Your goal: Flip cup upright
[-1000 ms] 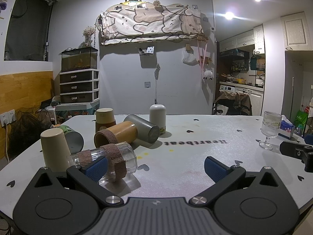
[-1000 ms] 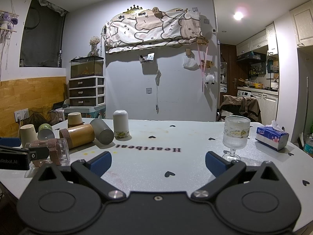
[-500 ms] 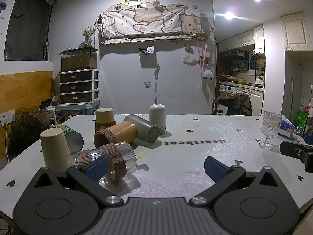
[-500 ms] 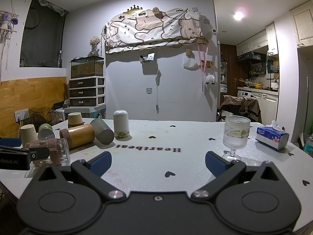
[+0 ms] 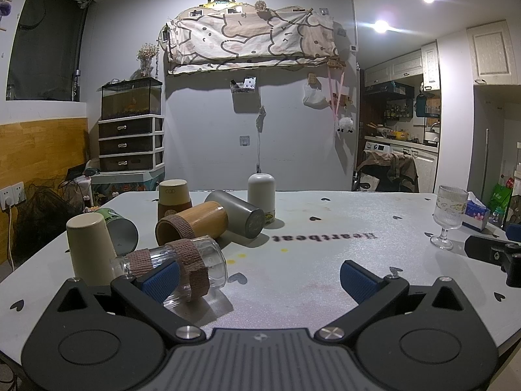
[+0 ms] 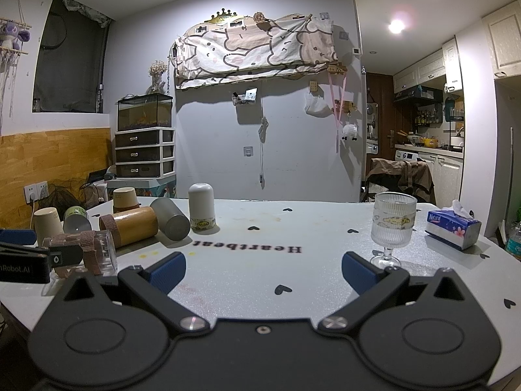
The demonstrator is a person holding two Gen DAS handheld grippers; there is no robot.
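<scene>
Left wrist view: left gripper (image 5: 259, 275) spread wide, grasping nothing; its left blue pad (image 5: 161, 276) sits in front of the clear glass cup with brown fabric bands (image 5: 182, 265), lying on its side on the white tabletop (image 5: 309, 254); contact unclear. Right gripper (image 6: 263, 268) also spread wide and unloaded, near the upright ribbed stemmed glass (image 6: 392, 228).

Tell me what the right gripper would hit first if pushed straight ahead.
Probably nothing soon: between the open right gripper fingers lies bare table with the "Heartbeat" print. The stemmed glass stands just right of that line, near the right finger, and might be clipped; depth is unclear.
</scene>
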